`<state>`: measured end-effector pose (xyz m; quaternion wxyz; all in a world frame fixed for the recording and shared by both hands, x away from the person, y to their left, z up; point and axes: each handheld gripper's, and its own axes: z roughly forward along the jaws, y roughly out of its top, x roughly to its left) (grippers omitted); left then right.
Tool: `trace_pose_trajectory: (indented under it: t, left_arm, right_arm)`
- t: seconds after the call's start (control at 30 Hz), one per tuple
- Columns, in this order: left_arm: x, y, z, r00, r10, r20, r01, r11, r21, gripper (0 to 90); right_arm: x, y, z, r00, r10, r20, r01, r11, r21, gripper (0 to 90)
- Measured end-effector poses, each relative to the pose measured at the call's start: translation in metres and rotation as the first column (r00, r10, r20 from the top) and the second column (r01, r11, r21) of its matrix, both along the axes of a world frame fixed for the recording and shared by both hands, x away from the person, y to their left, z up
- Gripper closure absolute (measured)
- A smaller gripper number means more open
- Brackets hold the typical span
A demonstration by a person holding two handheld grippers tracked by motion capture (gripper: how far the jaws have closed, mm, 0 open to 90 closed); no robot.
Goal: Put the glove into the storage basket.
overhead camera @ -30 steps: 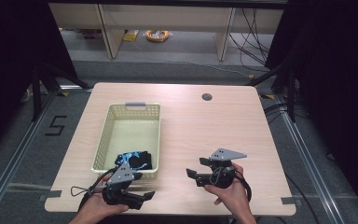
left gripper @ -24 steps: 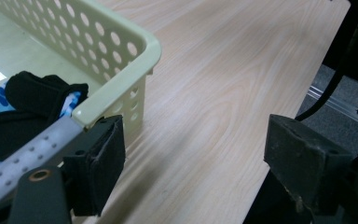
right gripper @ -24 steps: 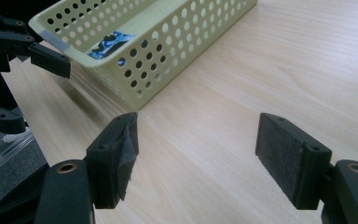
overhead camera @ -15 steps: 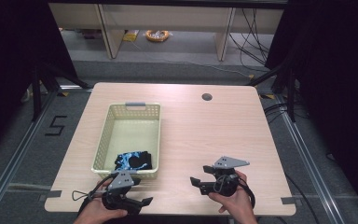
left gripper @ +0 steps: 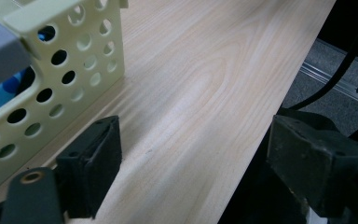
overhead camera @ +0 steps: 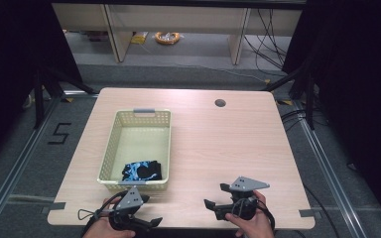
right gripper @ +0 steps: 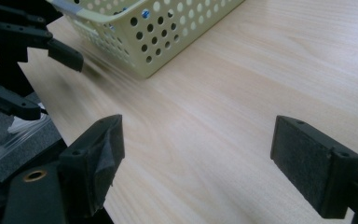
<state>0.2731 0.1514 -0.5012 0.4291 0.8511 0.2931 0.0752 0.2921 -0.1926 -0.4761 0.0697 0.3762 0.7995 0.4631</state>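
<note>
A pale yellow perforated basket stands on the left half of the wooden table. In its near end lies a blue and black cloth. My left gripper is low at the table's near edge, just in front of the basket, open and empty. Blue cloth shows through the basket's holes. My right gripper is at the near edge to the right, pointing left. Its jaws have just been opening and now stand wide with bare wood between them.
The right gripper view takes in the basket's corner and the left gripper's black jaw tips. A round cable hole sits at the table's far side. Dark floor and metal rails surround the table.
Both hands have drawn back toward the near edge and sunk lower. The right gripper's jaws have spread wider. Basket and cloth have not moved.
</note>
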Motion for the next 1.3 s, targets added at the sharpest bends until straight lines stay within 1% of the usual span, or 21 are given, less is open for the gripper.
trace_pose_trajectory:
  t: [0.03,0.1,0.13,0.2,0.23,0.3,0.33,0.37,0.4,0.43,0.47,0.5,0.67,0.87,0.93,1.0,1.03,1.07,1.1,1.2,1.3]
  left_arm:
    - [0.0,0.0,-0.001,1.0,-0.006,0.004,0.006,1.0,0.008,16.4]
    - [-0.002,0.001,-0.002,1.0,-0.003,0.003,0.003,0.9996,0.027,15.4]
    - [-0.003,0.001,-0.003,1.0,0.003,0.001,-0.003,0.9997,0.023,15.5]
    - [-0.005,0.0,-0.004,0.9999,0.006,-0.013,-0.006,0.9997,0.024,15.5]
    - [-0.007,-0.002,-0.006,0.9999,-0.001,-0.017,0.001,1.0,0.007,15.5]
    - [-0.009,-0.002,-0.007,0.9997,-0.009,-0.023,0.01,0.9998,0.018,15.5]
    - [-0.008,-0.002,-0.007,0.9996,-0.028,0.0,0.028,0.9991,0.032,15.5]
    - [-0.011,-0.003,-0.008,0.9996,-0.007,-0.027,0.008,1.0,0.004,15.5]
    - [-0.012,-0.003,-0.008,0.9997,-0.004,-0.022,0.005,0.9999,0.014,15.5]
    - [-0.012,-0.002,-0.008,0.9998,-0.018,-0.005,0.019,0.9996,0.021,15.5]
    - [-0.013,-0.002,-0.008,0.9999,-0.012,-0.01,0.012,0.9997,0.021,15.5]
    - [-0.012,-0.001,-0.007,0.9997,-0.026,-0.005,0.026,0.9989,0.039,15.5]
    - [-0.016,-0.003,-0.01,0.9998,0.0,-0.021,0.0,0.9999,0.015,15.5]
    - [-0.015,-0.003,-0.011,0.9998,0.005,-0.019,-0.005,0.9997,0.024,15.5]
    - [-0.013,-0.001,-0.011,0.9998,-0.02,0.002,0.02,0.9986,0.049,15.5]
    - [-0.013,-0.001,-0.011,0.9998,-0.02,0.002,0.019,0.9987,0.048,15.5]
    - [-0.014,-0.002,-0.011,0.9999,-0.008,-0.007,0.008,0.9996,0.027,15.5]
    - [-0.013,-0.002,-0.011,0.9999,-0.011,-0.004,0.011,0.9994,0.033,15.5]
    - [-0.013,-0.002,-0.011,0.9999,-0.012,-0.005,0.012,0.9994,0.033,15.5]
    - [-0.013,-0.001,-0.011,0.9999,-0.013,-0.005,0.013,0.9989,0.045,15.5]
    - [-0.013,-0.002,-0.012,0.9999,-0.01,-0.002,0.01,0.9995,0.03,15.5]
  right_arm:
    - [-0.003,0.002,-0.001,0.9996,-0.006,-0.029,0.007,1.0,0.016,18.1]
    - [-0.004,0.002,-0.005,0.9999,0.013,-0.01,-0.013,1.0,-0.007,18.1]
    - [-0.007,0.003,-0.006,0.9997,0.007,-0.025,-0.007,1.0,-0.016,18.1]
    - [-0.009,0.002,-0.008,0.9999,0.003,-0.016,-0.004,0.998,-0.063,18.1]
    - [-0.009,0.003,-0.01,0.9998,0.01,-0.017,-0.01,0.999,-0.051,18.1]
    - [-0.012,0.004,-0.012,0.9991,0.005,-0.042,-0.007,0.999,-0.049,18.2]
    - [-0.013,0.004,-0.013,0.9994,0.014,-0.031,-0.016,0.998,-0.059,18.2]
    - [-0.015,0.004,-0.012,0.999,0.008,-0.043,-0.011,0.997,-0.07,18.2]
    - [-0.019,0.006,-0.012,0.9974,0.002,-0.072,-0.006,0.999,-0.053,18.2]
    - [-0.018,0.004,-0.013,0.9994,0.005,-0.035,-0.008,0.997,-0.082,18.2]
    - [-0.019,0.004,-0.014,0.9997,0.006,-0.025,-0.008,0.997,-0.08,18.2]
    - [-0.021,0.005,-0.014,0.9988,0.006,-0.049,-0.01,0.997,-0.079,18.2]
    - [-0.025,0.005,-0.018,0.9986,0.03,-0.043,-0.035,0.993,-0.11,18.2]
    - [-0.028,0.005,-0.02,0.9987,0.03,-0.04,-0.035,0.99,-0.136,18.1]
    - [-0.029,0.005,-0.02,0.9987,0.026,-0.043,-0.032,0.989,-0.144,18.1]
    - [-0.029,0.005,-0.02,0.9987,0.034,-0.037,-0.039,0.989,-0.143,18.2]
    - [-0.031,0.007,-0.02,0.9981,0.015,-0.06,-0.022,0.991,-0.131,18.2]
    - [-0.029,0.006,-0.021,0.9982,0.036,-0.047,-0.042,0.99,-0.134,18.2]
    - [-0.028,0.006,-0.021,0.9968,0.047,-0.065,-0.056,0.989,-0.136,18.2]
    - [-0.028,0.005,-0.021,0.999,0.031,-0.031,-0.035,0.988,-0.148,18.2]
    - [-0.027,0.005,-0.022,0.9984,0.038,-0.041,-0.044,0.988,-0.149,18.2]
